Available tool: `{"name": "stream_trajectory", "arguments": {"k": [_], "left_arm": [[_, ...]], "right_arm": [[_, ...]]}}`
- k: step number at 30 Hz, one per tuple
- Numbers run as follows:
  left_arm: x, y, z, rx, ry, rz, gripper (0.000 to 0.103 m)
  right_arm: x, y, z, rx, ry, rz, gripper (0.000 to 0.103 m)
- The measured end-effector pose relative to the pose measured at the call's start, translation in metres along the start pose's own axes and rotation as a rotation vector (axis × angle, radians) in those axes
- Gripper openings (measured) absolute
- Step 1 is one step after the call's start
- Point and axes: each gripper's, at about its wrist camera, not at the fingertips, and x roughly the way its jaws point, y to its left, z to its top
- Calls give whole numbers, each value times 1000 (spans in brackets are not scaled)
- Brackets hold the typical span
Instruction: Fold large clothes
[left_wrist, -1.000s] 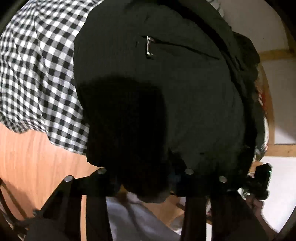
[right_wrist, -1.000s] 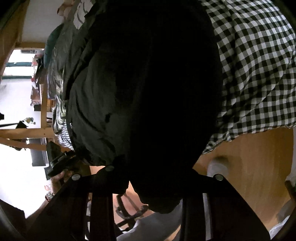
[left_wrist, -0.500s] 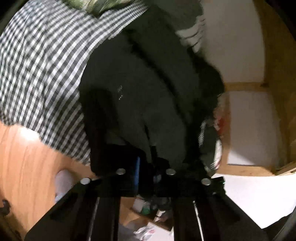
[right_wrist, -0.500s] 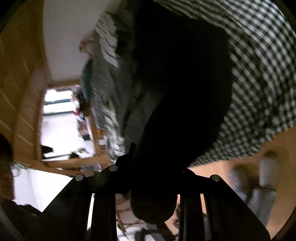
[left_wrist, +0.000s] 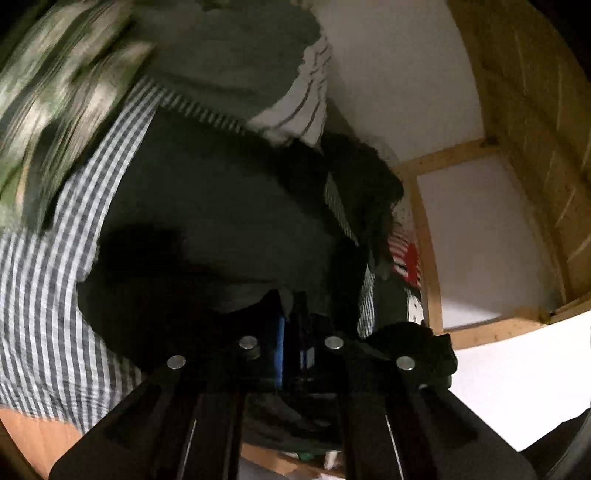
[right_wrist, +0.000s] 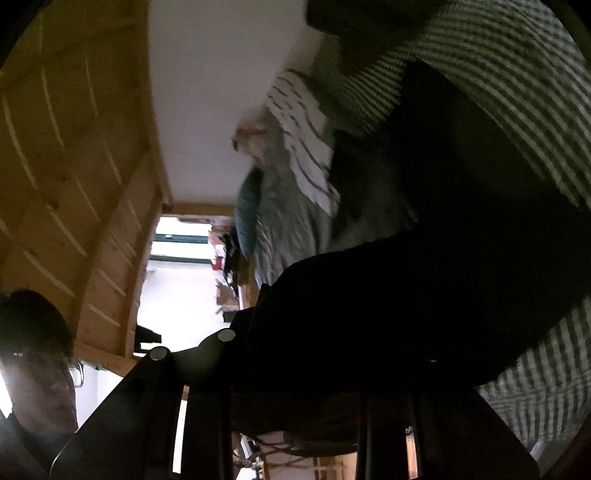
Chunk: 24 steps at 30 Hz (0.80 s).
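- Both grippers have swung upward since a second ago: the checked cloth (left_wrist: 48, 295) that then filled much of each view now sits toward the edges, and white wall and wooden framing (left_wrist: 524, 110) show beyond.
- Left gripper (left_wrist: 291, 328): its jaws have come together from part-open and now stand fully closed on a fold of the black garment (left_wrist: 221, 221), which bunches just above the fingertips.
- Right gripper (right_wrist: 325, 354): the jaws are narrowly apart and clamp the same black garment (right_wrist: 424, 288); dark cloth drapes over the fingers and hides the tips.
- The black garment hangs lifted between the two tools, over the checked cloth.
- Behind it lies a blurred heap of other clothes, among them a striped piece (left_wrist: 295, 107) and a green patterned one (left_wrist: 55, 92).
- No container can be made out in either view.
- A person's head shows at the lower left of the right wrist view.
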Motion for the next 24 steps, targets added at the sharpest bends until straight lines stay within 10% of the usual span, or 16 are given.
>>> {"name": "stream_trajectory", "arguments": {"k": [14,24], "left_arm": [[103,-30,192,42,-20,182,4],[215,18,257,134,96,404,5]], "right_arm": [[130,-19,203,-34,8,-51,26],[218,-68,265,-62,-11,-405,25]]}}
